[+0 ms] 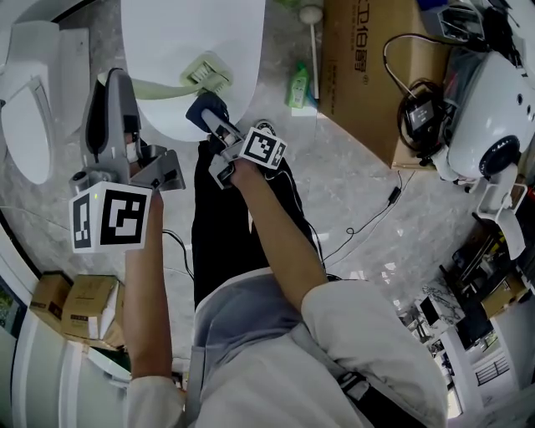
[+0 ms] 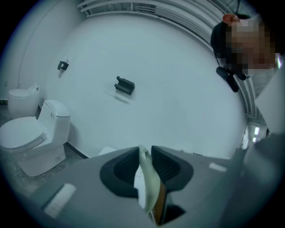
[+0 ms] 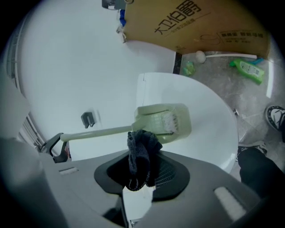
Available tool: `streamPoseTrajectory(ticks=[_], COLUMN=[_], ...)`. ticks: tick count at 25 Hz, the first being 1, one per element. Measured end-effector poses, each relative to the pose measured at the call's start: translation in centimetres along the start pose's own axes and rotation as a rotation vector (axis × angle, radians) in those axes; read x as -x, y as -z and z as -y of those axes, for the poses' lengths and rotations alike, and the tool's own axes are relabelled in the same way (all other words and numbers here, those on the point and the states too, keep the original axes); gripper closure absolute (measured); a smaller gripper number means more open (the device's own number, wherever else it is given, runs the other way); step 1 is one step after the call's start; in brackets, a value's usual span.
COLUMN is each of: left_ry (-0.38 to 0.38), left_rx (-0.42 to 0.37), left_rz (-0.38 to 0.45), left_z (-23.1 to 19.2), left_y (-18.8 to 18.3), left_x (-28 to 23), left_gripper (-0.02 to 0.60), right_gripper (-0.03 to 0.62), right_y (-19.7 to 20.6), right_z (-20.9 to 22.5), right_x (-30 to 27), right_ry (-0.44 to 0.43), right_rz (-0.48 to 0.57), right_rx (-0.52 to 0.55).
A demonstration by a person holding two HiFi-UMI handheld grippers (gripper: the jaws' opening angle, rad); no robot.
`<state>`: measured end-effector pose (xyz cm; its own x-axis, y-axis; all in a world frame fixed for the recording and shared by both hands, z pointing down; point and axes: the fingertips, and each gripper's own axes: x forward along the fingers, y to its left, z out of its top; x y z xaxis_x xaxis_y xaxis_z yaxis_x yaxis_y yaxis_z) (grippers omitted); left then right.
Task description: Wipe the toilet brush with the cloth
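Both grippers loaded: left gripper (image 2: 145,156) jaws clamp the pale green plastic toilet brush (image 3: 161,121) by its handle; right gripper (image 3: 141,174) jaws pinch a dark blue cloth (image 3: 140,149). Brush head lies just beyond the cloth; we judge wiping barely started, most remains.

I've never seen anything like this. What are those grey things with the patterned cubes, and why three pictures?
There is no robot: a person holds a hand-held gripper in each hand. One picture comes from a camera on the person's head, looking down; the others from a camera on each gripper. The left hand-held gripper clamps the handle of a pale green toilet brush. The right hand-held gripper pinches a dark cloth close to the brush head, above a white toilet.
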<state>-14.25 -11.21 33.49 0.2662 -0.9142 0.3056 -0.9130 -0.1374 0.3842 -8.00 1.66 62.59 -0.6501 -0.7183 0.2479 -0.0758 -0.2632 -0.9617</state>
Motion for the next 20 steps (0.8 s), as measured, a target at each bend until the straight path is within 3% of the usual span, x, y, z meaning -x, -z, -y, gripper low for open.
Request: streamPoseTrajectory(ticks=[4, 8, 11, 20], left_ry=[0.002, 0.000, -0.001, 0.000], left_rx=[-0.003, -0.004, -0.005, -0.003], left_rz=[0.003, 0.003, 0.000, -0.003], left_z=[0.2, 0.2, 0.2, 0.2], left_y=[0.0, 0.0, 0.0, 0.1], left_x=[-0.1, -0.1, 0.0, 0.0], left_gripper=[0.581, 0.581, 0.581, 0.581], right_gripper=[0.494, 0.494, 0.494, 0.494], right_y=[-2.2, -2.1, -1.5, -2.4], right_z=[0.4, -0.1, 0.3, 3.3], right_x=[0.6, -0.2, -1.0, -0.8], right_ry=[0.012, 0.013, 0.059, 0.194], right_rz=[0.040, -0.011, -0.062, -0.096], right_rx=[0.015, 0.086, 0.142, 0.162])
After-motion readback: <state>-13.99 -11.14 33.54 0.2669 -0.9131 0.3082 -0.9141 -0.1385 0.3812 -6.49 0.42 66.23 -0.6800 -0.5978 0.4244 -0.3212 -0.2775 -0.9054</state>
